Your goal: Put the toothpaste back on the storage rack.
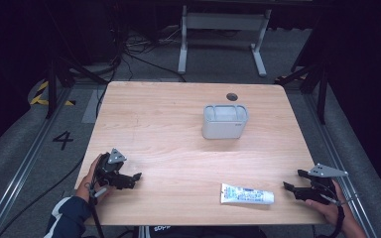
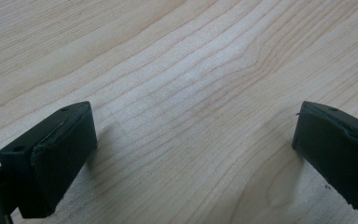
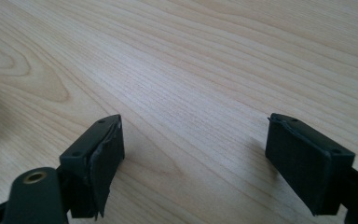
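Observation:
A white toothpaste tube point(image 1: 247, 194) with blue print lies flat near the table's front edge, right of centre. A grey open-top holder point(image 1: 224, 121) stands upright toward the back middle of the wooden table point(image 1: 168, 129). My left gripper point(image 1: 133, 179) rests at the front left, open, held by a hand in a dark sleeve. In the left gripper view its gripper point(image 2: 193, 154) has bare wood between the jaws. My right gripper point(image 1: 293, 180) sits at the front right, just right of the tube, open and apart from it. In its own view my right gripper point(image 3: 193, 158) is empty.
A round cable hole point(image 1: 232, 96) lies behind the holder. The table's front edge runs just below both hands. Beyond the table stand a white desk frame point(image 1: 223, 34), floor cables and dark stands on both sides.

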